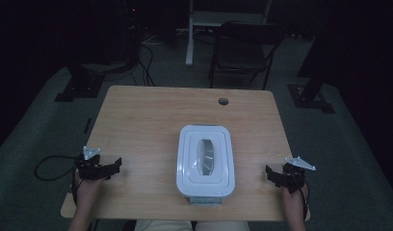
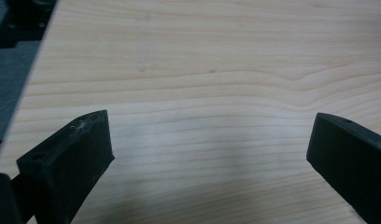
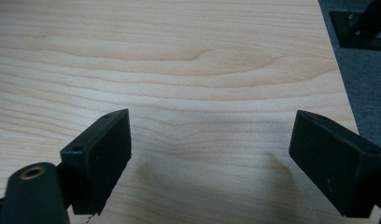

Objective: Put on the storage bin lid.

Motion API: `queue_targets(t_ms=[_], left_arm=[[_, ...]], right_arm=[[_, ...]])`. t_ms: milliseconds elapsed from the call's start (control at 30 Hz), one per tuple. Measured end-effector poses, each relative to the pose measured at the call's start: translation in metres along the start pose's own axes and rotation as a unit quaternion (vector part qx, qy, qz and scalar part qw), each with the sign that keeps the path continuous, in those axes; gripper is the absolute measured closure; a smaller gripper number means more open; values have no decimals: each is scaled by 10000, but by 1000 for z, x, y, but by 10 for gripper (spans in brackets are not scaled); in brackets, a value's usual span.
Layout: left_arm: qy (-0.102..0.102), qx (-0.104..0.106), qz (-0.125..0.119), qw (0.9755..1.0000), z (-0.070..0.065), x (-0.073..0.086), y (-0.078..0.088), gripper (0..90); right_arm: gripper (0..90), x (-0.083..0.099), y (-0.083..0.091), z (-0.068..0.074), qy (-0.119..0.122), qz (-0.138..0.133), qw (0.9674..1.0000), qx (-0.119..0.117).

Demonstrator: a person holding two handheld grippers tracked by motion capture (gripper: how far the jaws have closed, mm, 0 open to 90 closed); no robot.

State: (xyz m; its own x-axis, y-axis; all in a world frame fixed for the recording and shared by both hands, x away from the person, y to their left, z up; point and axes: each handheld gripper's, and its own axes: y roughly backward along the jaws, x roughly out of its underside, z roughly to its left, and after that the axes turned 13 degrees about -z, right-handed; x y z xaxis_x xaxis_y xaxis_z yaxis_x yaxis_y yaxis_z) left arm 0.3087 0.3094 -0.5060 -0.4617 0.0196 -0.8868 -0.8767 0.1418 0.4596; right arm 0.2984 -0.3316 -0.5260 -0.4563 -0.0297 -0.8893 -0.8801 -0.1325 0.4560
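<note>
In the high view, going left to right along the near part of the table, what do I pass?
Left gripper → white lidded container → right gripper, all over the wooden table, with both grippers apart from the container.

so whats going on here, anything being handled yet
Not yet. A person sits at a wooden table with a two-jaw gripper in each hand. The left gripper and the right gripper rest near the table's side edges, jaws wide open and holding nothing. Between them lies a white lidded container, its lid on, untouched.
</note>
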Motion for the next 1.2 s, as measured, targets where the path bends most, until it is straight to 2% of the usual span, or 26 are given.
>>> queue_targets(t_ms=[133,200,400,433,667,700,800,833,967,1100,1200], left_arm=[[124,-91,38,9999,7,2,0,11],[203,-104,103,9997,10,4,-1,11],[210,-123,205,9995,14,8,-3,10],[177,-98,236,9995,15,9,-6,11],[51,-98,436,9990,13,12,-13,11],[-38,-121,469,9988,11,11,-14,11],[-84,-219,506,9984,10,11,-15,11],[-147,-310,548,9979,10,11,-15,11],[-169,-293,544,9979,12,12,-14,12],[-249,-149,556,9980,16,12,-12,12],[-249,-129,545,9981,17,13,-12,12]], right_arm=[[137,0,-2,0,-12,176,9998,67],[137,1,-2,-1,-82,241,9997,-39],[136,1,-3,0,-49,266,9996,55],[129,0,-4,2,61,308,9994,112],[129,0,-5,2,27,308,9994,167],[129,0,-5,2,18,310,9994,178],[129,0,-5,2,16,309,9994,185],[129,0,-5,2,12,307,9993,196],[129,0,-5,2,8,307,9993,198],[130,0,-5,2,4,308,9993,208],[130,0,-5,2,-8,305,9993,232]])
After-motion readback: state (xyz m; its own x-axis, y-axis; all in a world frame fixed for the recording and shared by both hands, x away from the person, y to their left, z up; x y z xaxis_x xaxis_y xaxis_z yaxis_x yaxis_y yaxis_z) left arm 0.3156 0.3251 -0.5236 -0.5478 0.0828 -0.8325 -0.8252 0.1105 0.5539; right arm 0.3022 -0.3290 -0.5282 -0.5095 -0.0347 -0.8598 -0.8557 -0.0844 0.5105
